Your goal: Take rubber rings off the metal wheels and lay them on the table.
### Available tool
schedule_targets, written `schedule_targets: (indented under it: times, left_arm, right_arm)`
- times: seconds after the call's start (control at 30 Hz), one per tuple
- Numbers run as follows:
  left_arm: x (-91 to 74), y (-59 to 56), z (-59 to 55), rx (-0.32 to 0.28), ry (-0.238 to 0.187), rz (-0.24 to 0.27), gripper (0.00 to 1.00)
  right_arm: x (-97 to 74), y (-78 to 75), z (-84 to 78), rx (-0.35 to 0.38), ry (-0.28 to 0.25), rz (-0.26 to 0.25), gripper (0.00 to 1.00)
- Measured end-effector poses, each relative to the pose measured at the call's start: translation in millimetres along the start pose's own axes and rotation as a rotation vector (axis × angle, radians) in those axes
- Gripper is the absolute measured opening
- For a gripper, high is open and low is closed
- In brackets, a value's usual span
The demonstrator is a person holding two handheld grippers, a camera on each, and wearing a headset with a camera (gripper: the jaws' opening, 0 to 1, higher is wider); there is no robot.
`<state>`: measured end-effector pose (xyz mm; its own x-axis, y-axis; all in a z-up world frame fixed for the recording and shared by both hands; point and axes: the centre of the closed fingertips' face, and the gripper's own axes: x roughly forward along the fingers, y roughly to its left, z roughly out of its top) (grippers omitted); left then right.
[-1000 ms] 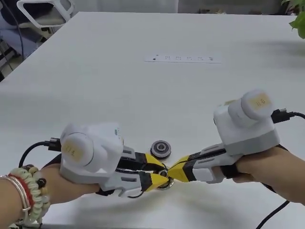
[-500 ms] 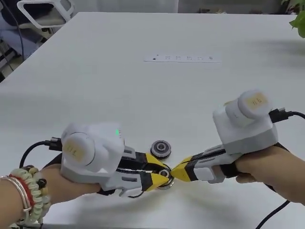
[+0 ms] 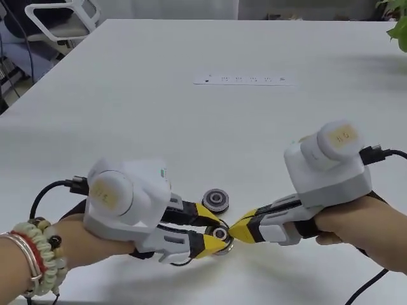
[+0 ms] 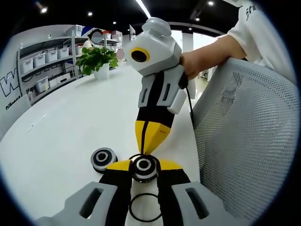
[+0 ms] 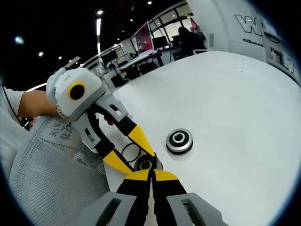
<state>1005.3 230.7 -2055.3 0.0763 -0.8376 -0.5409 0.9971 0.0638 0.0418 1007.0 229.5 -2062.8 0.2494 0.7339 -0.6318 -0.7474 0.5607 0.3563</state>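
My left gripper (image 3: 215,231) is shut on a small metal wheel (image 3: 220,235), held low over the white table (image 3: 191,127). In the left gripper view the yellow tips of the left gripper (image 4: 144,165) clamp the wheel (image 4: 144,169) from both sides. My right gripper (image 3: 232,232) meets it from the right, tips shut at the wheel's rim on a thin black rubber ring (image 4: 134,156). The right gripper (image 5: 150,175) touches the wheel (image 5: 146,164). A second wheel (image 3: 216,199) with its ring on lies just behind. One loose ring (image 4: 146,207) lies on the table under my left gripper.
A flat white strip with small marks (image 3: 243,79) lies mid-table farther back. A white chair (image 3: 60,16) stands past the far left corner and a plant (image 3: 399,28) at the far right. A grey mesh chair back (image 4: 244,141) is close behind the grippers.
The right gripper's tips have drawn a little to the right, away from the wheel's middle. The left gripper still holds the wheel in the same place.
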Motion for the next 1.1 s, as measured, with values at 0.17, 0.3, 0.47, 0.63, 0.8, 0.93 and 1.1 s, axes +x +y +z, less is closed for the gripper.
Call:
schedule_targets:
  times: [0.17,0.3,0.47,0.63,0.8,0.93,1.1]
  left_arm:
    - [-5.5,-0.2,9.0,-0.029,-0.036,-0.009,0.31]
    - [-8.8,-4.4,14.5,-0.033,-0.045,-0.031,0.37]
    - [-14.0,-16.1,24.0,-0.044,-0.055,-0.08,0.54]
    - [-23.0,-19.9,36.4,-0.038,-0.06,-0.099,0.61]
    - [-32.4,-20.1,46.2,-0.04,-0.078,-0.093,0.67]
    - [-42.5,-18.2,52.5,-0.034,-0.086,-0.076,0.71]
    - [-57.3,-14.3,50.9,-0.009,-0.057,-0.046,0.81]
  right_arm:
    - [-0.3,-0.2,-0.1,-0.002,0.002,-0.002,0.0]
    - [-0.9,0.1,1.5,0.0,-0.005,-0.001,0.0]
    - [-2.4,0.3,2.5,0.003,-0.009,0.001,0.0]
    - [-3.6,0.3,3.0,0.007,-0.01,0.001,0.0]
    - [-4.8,0.2,3.0,0.002,-0.009,-0.003,0.0]
    - [-5.5,0.3,4.2,0.006,-0.012,-0.003,0.0]
    - [-6.4,0.9,4.4,0.013,-0.01,-0.001,0.0]
